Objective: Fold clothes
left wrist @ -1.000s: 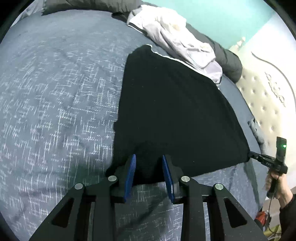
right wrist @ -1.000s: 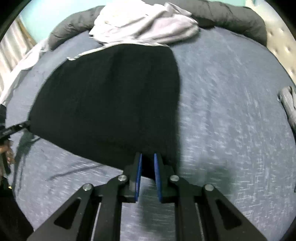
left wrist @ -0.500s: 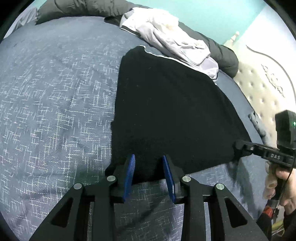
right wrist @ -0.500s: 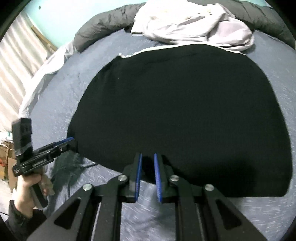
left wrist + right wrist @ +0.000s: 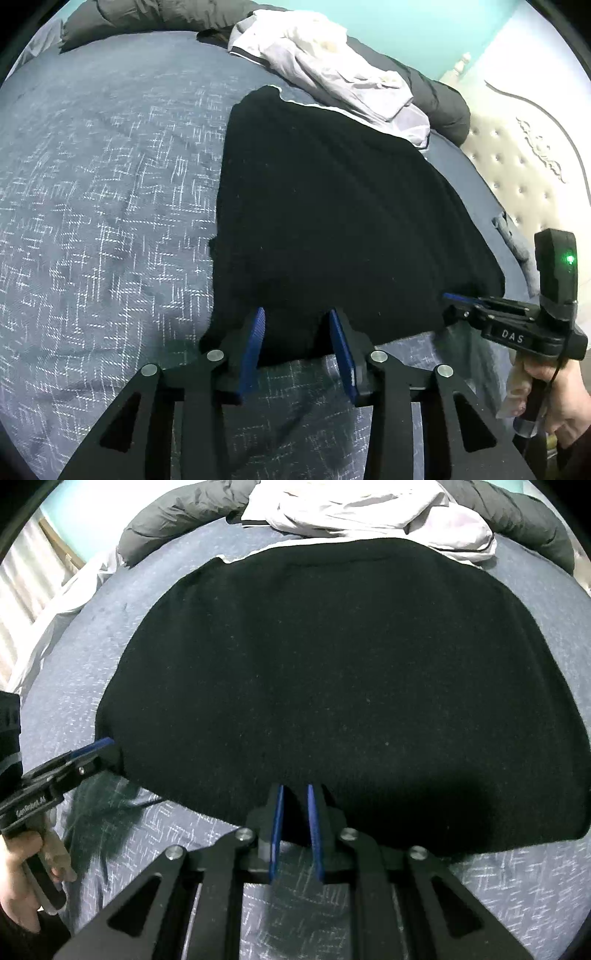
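Covering the bed, speckled blue bedspread (image 5: 103, 206), black garment (image 5: 332, 686) flat, left hand-held gripper (image 5: 297, 332) loosening, right hand-held gripper (image 5: 294, 812) pinching hem

Both wrist views downward (shared garment (image 5: 332, 221))

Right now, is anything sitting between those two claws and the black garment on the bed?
Nothing visible. The left gripper and the right gripper are both already at the near hem of the black garment, with the cloth between their jaws.
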